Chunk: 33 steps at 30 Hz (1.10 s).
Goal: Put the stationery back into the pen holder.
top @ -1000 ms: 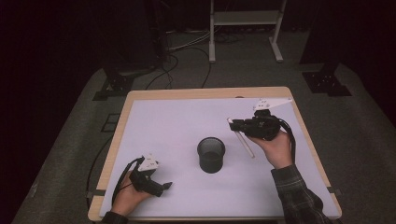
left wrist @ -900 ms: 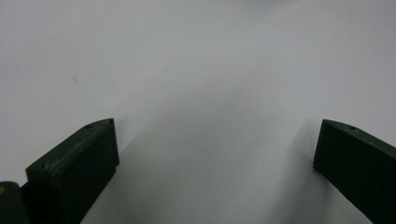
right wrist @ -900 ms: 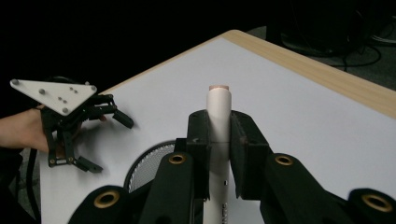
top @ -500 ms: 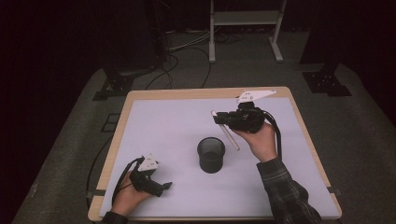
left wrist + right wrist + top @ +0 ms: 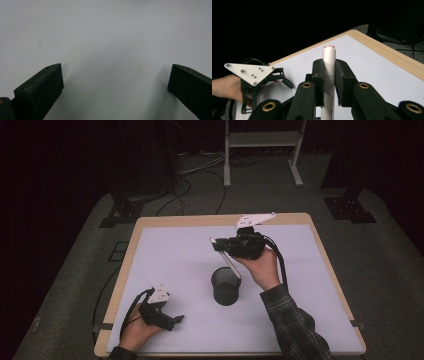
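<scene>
White marker carried above the cup

The right gripper (image 5: 329, 82) clamps a white cylindrical plastic marker (image 5: 329, 62), slanted over the black mesh cup (image 5: 225, 286), likely for dropping in; the left gripper (image 5: 161, 312) rests unclenched and empty on the white tabletop (image 5: 165, 255).

Place: I work in a lab or recording studio, not a home.
Table (image 5: 310, 222): wood-edged, with a plain white sheet over the top.
Floor (image 5: 380, 250): grey carpet under my table.
Surround: black all around, dark stands (image 5: 125, 212) on either side.
Cables (image 5: 195, 185): loose across the floor behind.
Frame (image 5: 260, 140): a white metal rack at the back.
</scene>
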### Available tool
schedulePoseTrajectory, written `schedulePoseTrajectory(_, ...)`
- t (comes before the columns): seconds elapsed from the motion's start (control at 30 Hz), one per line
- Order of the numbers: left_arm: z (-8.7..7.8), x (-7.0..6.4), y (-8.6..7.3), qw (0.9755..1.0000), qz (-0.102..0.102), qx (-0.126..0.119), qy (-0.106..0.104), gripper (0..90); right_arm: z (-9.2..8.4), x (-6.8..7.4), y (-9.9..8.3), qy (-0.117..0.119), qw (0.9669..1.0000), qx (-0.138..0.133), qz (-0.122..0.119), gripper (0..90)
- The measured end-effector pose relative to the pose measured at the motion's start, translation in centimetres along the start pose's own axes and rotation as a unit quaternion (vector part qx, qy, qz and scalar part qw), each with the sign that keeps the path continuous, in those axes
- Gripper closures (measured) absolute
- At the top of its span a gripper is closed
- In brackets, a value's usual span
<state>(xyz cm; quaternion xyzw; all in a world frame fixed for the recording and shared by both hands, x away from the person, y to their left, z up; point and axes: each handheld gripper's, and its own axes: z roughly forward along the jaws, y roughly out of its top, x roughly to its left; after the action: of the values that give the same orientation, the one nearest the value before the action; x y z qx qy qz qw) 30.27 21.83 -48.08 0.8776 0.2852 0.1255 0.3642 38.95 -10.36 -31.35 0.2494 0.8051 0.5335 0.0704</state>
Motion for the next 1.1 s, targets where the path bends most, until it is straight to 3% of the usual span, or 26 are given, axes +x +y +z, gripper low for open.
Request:
schedulePoseTrajectory(0.4, 0.0, 0.0, 0.0, 1.0000, 0.000, -0.001, 0.000, 0.0, 2.2, -0.2, -0.7, 0.007, 0.9999, 0.014, -0.007, 77.6)
schedulePoseTrajectory(1.1, 0.0, 0.0, 0.0, 1.0000, -0.001, -0.001, 0.000, 0.0, 3.2, -0.6, -3.7, 0.015, 0.9990, 0.042, -0.003, 77.5)
